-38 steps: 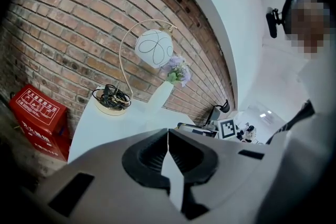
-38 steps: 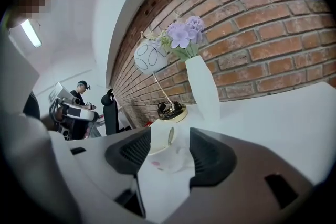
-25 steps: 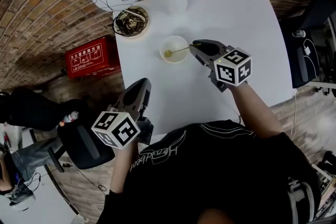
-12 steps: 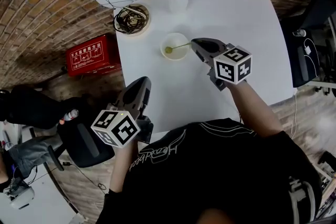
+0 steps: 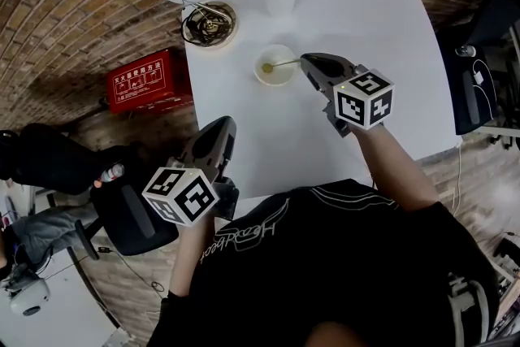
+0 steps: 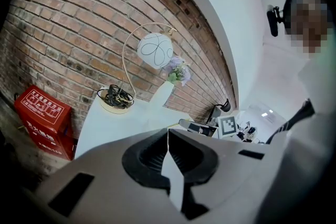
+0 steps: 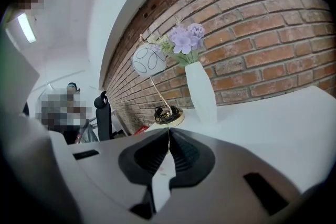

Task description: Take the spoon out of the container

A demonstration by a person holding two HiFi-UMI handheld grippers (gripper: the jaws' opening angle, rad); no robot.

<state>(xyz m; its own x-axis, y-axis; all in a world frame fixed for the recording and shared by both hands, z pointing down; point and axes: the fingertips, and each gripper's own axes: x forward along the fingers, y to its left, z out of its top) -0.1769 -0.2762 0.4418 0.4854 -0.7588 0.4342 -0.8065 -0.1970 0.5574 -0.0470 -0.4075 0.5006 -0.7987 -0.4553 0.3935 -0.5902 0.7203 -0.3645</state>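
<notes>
**Right gripper [image 5: 305, 61] has closed its jaws at the handle end of the spoon [image 5: 283, 64].**
On the white table [image 5: 390, 28], the left gripper [image 5: 223, 130] waits well apart at 7 o'clock, jaws together and empty. The container [image 5: 286, 80] sits at 9 o'clock from the nearer right tips. The spoon inside runs 9-to-3, handle toward them; whether it's pinched is unclear.
</notes>
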